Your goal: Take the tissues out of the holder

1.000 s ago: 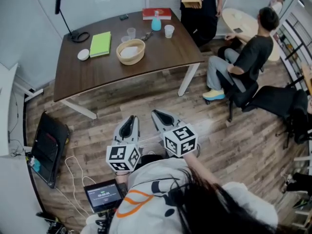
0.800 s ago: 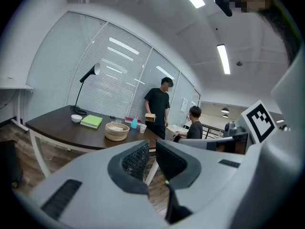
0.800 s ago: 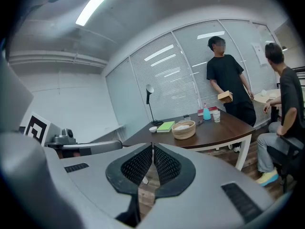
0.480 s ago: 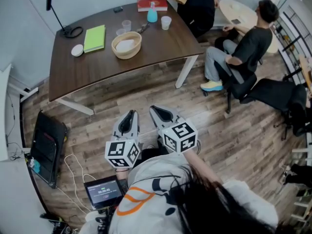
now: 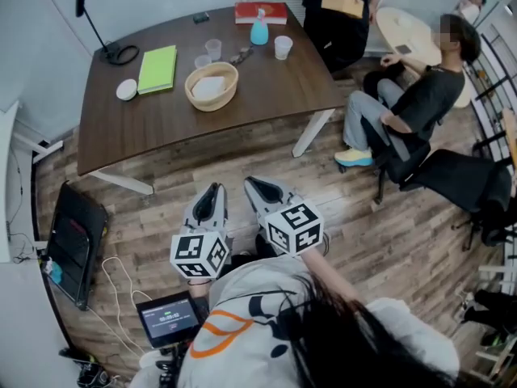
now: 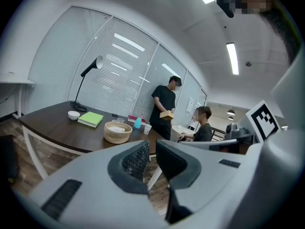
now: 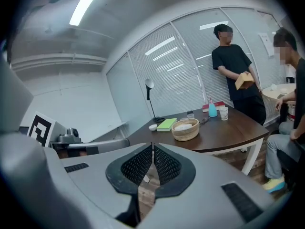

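The holder is a round wicker basket (image 5: pixel 230 78) with white tissues (image 5: pixel 208 87) lying in it, on the dark wooden table (image 5: pixel 266 95) far ahead. The left gripper view shows the basket (image 6: pixel 117 132) at mid-left, and the right gripper view shows the basket (image 7: pixel 185 129) near the centre. My left gripper (image 5: pixel 215 189) and right gripper (image 5: pixel 250 183) hang side by side over the wooden floor, well short of the table. On the left gripper (image 6: pixel 152 148) the jaws stand nearly together with nothing between them. The right gripper (image 7: pixel 152 149) is shut and empty.
On the table are a green book (image 5: pixel 157 69), a white bowl (image 5: pixel 126 90), a desk lamp (image 5: pixel 97 14), two cups (image 5: pixel 282 48), a blue bottle (image 5: pixel 259 32) and a red book (image 5: pixel 260 12). One person (image 5: pixel 339 6) stands behind it, another (image 5: pixel 412 103) sits at right. A black case (image 5: pixel 73 241) lies on the floor.
Both grippers keep the same place and the same closed jaws. The head view has drifted slightly, and the standing person has shifted the box in their hands.
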The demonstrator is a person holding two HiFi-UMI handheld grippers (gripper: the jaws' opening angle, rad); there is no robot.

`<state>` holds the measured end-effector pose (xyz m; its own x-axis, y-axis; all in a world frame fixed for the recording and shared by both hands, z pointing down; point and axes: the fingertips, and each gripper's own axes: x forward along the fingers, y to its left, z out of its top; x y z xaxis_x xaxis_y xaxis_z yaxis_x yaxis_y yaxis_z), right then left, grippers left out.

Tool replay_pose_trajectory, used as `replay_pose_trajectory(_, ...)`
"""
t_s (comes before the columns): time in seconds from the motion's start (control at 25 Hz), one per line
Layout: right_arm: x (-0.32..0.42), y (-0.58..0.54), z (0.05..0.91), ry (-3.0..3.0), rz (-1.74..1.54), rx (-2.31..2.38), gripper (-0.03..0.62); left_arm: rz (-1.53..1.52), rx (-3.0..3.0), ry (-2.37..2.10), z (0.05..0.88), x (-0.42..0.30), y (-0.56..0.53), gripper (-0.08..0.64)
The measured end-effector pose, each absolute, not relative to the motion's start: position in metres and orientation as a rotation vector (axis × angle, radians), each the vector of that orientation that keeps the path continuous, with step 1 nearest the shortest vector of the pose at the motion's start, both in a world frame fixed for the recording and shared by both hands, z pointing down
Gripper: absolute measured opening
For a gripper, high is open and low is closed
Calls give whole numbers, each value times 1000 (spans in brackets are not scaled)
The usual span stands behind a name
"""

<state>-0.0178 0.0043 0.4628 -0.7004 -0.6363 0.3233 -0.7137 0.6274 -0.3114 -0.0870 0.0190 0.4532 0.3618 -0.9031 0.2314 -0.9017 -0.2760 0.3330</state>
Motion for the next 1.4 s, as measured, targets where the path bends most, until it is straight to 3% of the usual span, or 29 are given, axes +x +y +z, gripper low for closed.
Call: replay_pose_trajectory(1.4,-18,-169,484,-2692,723,841,21,43,2076,-1740,464,-79,-147,44)
